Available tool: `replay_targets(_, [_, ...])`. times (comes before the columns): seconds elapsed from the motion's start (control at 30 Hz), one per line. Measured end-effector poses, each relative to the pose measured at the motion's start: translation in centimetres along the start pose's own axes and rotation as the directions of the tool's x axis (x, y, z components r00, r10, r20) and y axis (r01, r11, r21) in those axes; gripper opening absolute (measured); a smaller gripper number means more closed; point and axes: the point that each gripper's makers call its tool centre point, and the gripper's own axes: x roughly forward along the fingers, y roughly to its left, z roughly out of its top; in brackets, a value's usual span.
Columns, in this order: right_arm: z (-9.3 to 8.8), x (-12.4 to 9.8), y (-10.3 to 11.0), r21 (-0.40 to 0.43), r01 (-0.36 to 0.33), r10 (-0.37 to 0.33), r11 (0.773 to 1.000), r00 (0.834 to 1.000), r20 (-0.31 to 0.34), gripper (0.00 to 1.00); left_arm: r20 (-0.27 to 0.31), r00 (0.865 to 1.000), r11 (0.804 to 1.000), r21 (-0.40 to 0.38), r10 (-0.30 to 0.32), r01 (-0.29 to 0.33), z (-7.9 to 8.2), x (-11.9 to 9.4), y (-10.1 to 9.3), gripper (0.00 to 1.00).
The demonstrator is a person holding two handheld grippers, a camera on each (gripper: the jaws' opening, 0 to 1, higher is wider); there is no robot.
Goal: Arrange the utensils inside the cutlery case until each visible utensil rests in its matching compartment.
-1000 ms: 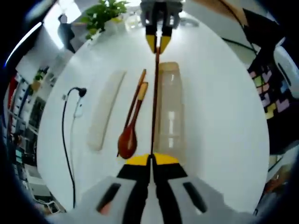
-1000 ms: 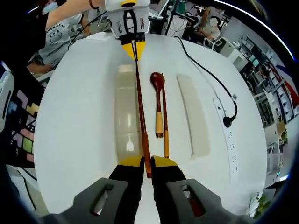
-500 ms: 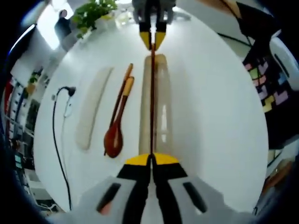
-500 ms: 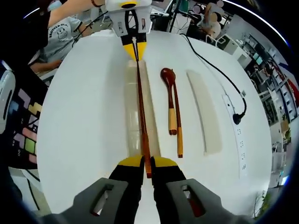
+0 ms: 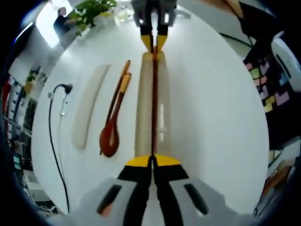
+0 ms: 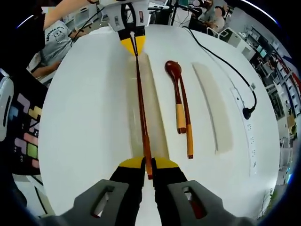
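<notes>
**A:** What is each gripper holding, and why that way?

**B:** Both yellow-tipped grippers pinch the same long dark reddish-brown wooden chopstick (image 6: 141, 103), one at each end. In the right gripper view, the right gripper (image 6: 148, 165) has its jaws closed on the thicker end, and the left gripper (image 6: 132, 43) clamps the thin tip at the far side of the table. Holding both ends likely keeps the stick level and lined up along the case.

**A:** Where is the case?

**B:** The pale translucent elongated cutlery case (image 6: 146, 108) lies directly under the chopstick, running the same direction on the round white table (image 6: 80, 117). I cannot tell whether the stick touches the case or hovers just above it.

**A:** What else is on the table?

**B:** Beside the case lie a reddish-brown wooden spoon with a tan handle band (image 6: 176, 92) and a second chopstick (image 6: 186, 117), side by side, outside the case. Beyond them sits the frosted translucent lid (image 6: 214, 108), then a black power cable (image 6: 221, 56).

**A:** How far along is the task?

**B:** Early, I judge: the spoon and second chopstick are not yet in the case.
</notes>
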Motion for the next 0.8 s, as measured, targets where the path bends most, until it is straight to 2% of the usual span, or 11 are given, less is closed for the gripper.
replay_targets(0.17, [0.01, -0.05, 0.12, 0.014, -0.004, 0.004, 1.0, 1.0, -0.015, 0.05, -0.003, 1.0, 1.0, 0.002, 0.001, -0.001, -0.07, 0.15, 0.14, 0.01])
replay_targets(0.8, [0.7, 0.29, 0.59, 0.044, -0.031, 0.031, 0.999, 0.999, -0.006, 0.05, -0.015, 1.0, 1.0, 0.003, -0.005, 0.005, -0.92, 0.06, -0.16, 0.01])
